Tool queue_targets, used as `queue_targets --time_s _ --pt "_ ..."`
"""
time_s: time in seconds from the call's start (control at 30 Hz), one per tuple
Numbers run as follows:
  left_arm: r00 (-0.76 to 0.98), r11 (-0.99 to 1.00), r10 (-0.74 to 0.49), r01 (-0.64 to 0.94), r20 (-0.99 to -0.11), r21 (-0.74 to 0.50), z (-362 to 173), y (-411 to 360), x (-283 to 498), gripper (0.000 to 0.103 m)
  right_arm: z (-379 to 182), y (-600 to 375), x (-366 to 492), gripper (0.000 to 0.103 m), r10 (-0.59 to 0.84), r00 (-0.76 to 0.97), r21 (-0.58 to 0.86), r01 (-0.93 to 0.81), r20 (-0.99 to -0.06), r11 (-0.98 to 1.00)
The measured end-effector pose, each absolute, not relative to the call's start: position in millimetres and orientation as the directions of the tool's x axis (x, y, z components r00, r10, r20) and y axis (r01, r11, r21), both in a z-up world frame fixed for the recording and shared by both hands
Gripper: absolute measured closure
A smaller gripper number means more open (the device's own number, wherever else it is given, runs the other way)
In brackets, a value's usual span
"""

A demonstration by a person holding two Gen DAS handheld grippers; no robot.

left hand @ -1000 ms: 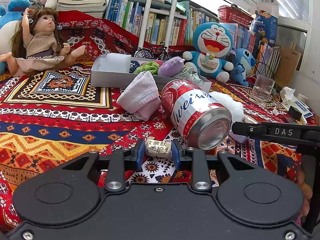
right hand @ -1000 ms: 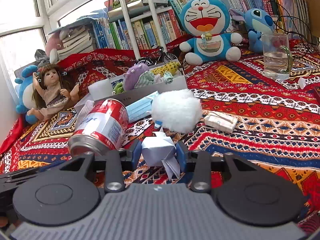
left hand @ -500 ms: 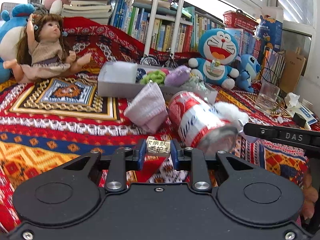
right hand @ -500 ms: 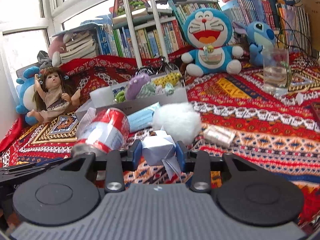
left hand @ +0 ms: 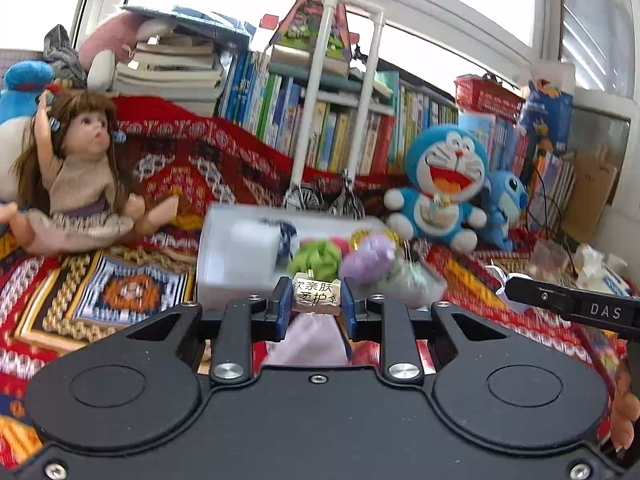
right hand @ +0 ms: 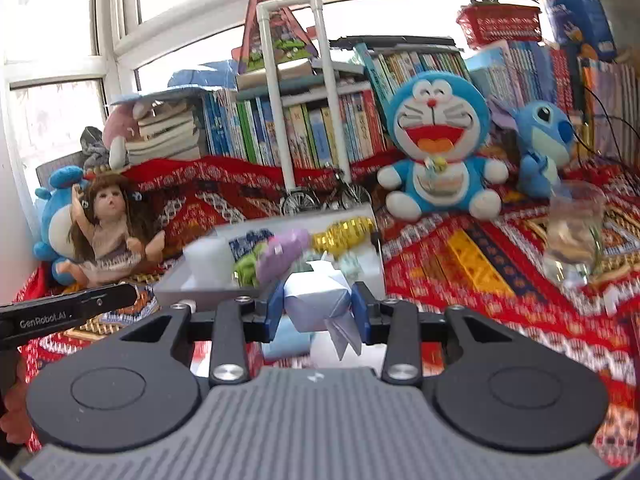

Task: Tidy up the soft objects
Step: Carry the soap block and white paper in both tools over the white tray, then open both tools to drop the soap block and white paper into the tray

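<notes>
White box (left hand: 224,280) ahead: my left gripper (left hand: 316,300) pinches a tissue packet (left hand: 317,298), my right gripper (right hand: 318,306) a paper figure (right hand: 316,304); I'd carry both level over its rim before loosening.

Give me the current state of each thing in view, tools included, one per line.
Left tool: shut on small tissue pack.
Right tool: shut on folded paper figure.
White box: open-topped, holding soft items.
Glass: upright, on the cloth.
Doll: seated, one arm raised.
Doraemon plush: sitting upright.
</notes>
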State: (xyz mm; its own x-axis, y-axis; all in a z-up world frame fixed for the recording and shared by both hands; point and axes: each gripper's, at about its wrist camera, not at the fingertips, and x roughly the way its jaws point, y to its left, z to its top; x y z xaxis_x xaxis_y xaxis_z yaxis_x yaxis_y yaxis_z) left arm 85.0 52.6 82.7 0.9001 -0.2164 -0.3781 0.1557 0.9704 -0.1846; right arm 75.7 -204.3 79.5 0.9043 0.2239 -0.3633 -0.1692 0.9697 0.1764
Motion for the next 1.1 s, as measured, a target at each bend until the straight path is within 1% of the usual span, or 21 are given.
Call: queue_targets --time_s 0.07,0.17,0.27,0.33,0.6,0.73,0.97,1.1 --pt "0.902 0.969 -0.220 0.157 -0.371 -0.193 90.1 54.1 99.2 0.079 88.1 -203.3 88.2 0.061 0.223 0.907 0.157 -0.177 -0.357 0.972" --pt "0.890 0.959 -0.244 0.163 -0.386 -0.230 96.5 57.9 124.8 0.079 98.4 -204.0 109.8 0.061 0.227 0.901 0.151 -0.183 -0.370 0.972" --pt "0.863 0.956 -0.252 0.154 -0.438 -0.249 94.3 60.4 154.8 0.079 104.5 -206.2 134.7 0.061 0.227 0.889 0.151 -0.181 -0.397 0.972" --pt "0.847 0.961 -0.237 0.132 -0.475 -0.244 89.5 61.3 173.8 0.079 104.6 -208.4 152.9 0.061 0.220 0.879 0.156 -0.169 -0.423 0.973" --pt "0.813 0.976 -0.172 0.063 -0.556 -0.210 60.1 63.4 224.7 0.079 80.5 -219.7 222.8 0.061 0.279 0.802 0.285 -0.142 -0.529 0.948" --pt "0.801 0.981 -0.148 0.042 -0.580 -0.192 49.6 63.1 242.7 0.079 67.4 -216.7 248.8 0.061 0.276 0.775 0.306 -0.113 -0.568 0.945" --pt "0.781 0.985 -0.107 0.000 -0.615 -0.171 35.0 66.0 265.5 0.079 48.3 -199.5 279.8 0.061 0.218 0.746 0.237 -0.083 -0.630 0.968" --pt "0.776 0.987 -0.093 -0.008 -0.623 -0.158 28.8 65.2 273.9 0.079 39.7 -193.0 288.5 0.061 0.206 0.735 0.216 -0.084 -0.646 0.973"
